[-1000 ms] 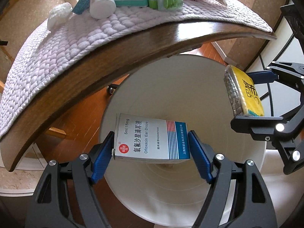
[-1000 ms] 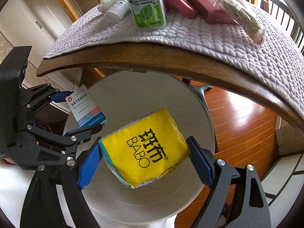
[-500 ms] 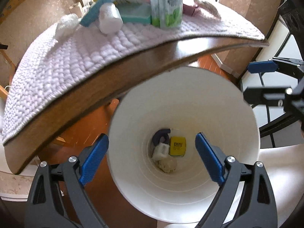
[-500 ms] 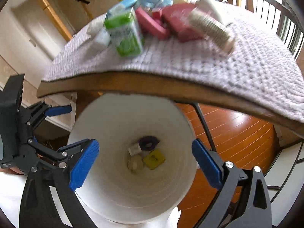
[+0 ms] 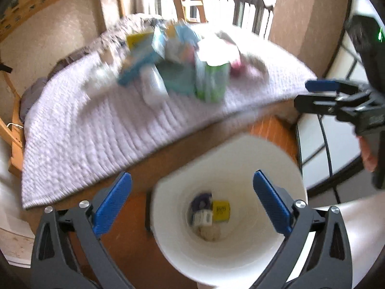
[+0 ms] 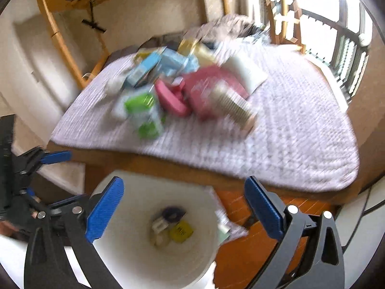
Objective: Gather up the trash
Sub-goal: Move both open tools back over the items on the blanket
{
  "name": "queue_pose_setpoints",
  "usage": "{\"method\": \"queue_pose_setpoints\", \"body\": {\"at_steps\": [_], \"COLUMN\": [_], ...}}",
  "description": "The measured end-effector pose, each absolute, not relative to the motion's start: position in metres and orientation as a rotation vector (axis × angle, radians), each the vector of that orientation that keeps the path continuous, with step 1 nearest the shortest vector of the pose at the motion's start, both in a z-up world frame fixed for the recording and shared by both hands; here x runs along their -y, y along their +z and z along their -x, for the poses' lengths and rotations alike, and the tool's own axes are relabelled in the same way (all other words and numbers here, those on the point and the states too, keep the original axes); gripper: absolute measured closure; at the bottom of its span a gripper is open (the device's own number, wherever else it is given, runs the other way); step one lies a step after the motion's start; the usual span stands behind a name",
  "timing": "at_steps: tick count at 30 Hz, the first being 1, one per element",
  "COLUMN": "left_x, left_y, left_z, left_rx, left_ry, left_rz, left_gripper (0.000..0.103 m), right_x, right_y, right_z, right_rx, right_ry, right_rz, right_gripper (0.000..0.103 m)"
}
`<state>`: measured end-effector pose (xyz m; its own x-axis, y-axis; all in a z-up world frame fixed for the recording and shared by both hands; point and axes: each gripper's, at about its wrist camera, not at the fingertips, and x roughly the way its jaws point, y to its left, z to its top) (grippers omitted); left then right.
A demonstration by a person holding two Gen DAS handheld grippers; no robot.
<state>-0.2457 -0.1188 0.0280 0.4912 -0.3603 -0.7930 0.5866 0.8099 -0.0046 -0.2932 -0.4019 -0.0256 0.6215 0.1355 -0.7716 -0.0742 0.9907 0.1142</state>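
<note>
Both views are blurred. The left gripper [image 5: 190, 201] hangs with its jaws wide apart and nothing between them, above the white bin [image 5: 240, 154], which stands on the wood floor just beside the table edge. The right gripper [image 6: 184, 210] also has its jaws wide apart and empty, over the same bin [image 6: 144, 183].

Four pieces of trash lie at the bottom of the bin, well below both pairs of jaws: one yellow packet [image 5: 221, 210], one white box [image 5: 203, 216], one dark purple ring-shaped thing [image 5: 201, 199] and one pale crumpled wad [image 5: 210, 233]. In the right wrist view the yellow packet [image 6: 181, 231] lies beside the white box [image 6: 160, 225], with the dark ring [image 6: 172, 213] behind them.

Beyond the bin, the table carries one pale quilted cloth [image 5: 79, 132] with a heap of trash on it. Near the bin side of the heap stands one green and white box [image 5: 211, 82]; beside it lie one white tube [image 5: 154, 85], one pink box [image 6: 207, 89], one pink case [image 6: 170, 98] and one ribbed sleeve of paper cups [image 6: 233, 106]. Several blue and yellow packets sit farther back; blur prevents counting them.
</note>
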Motion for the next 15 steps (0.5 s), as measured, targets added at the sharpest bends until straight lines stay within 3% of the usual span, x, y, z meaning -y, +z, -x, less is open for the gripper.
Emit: {"method": "queue_pose_setpoints", "body": {"at_steps": [8,15], "left_x": [0.116,0.124], "left_y": [0.049,0.04], "left_z": [0.196,0.157], "left_rx": [-0.791,-0.784], "left_ry": [-0.454,-0.442], "left_rz": [-0.28,-0.305], "left_gripper": [0.001,0.001], "right_x": [0.441,0.472], "right_y": [-0.008,-0.022], "right_z": [0.249,0.215], "right_rx": [-0.815,-0.869], "right_ry": [-0.02,-0.023], "right_rz": [-0.165,-0.348], "right_gripper": [0.004,0.004]}}
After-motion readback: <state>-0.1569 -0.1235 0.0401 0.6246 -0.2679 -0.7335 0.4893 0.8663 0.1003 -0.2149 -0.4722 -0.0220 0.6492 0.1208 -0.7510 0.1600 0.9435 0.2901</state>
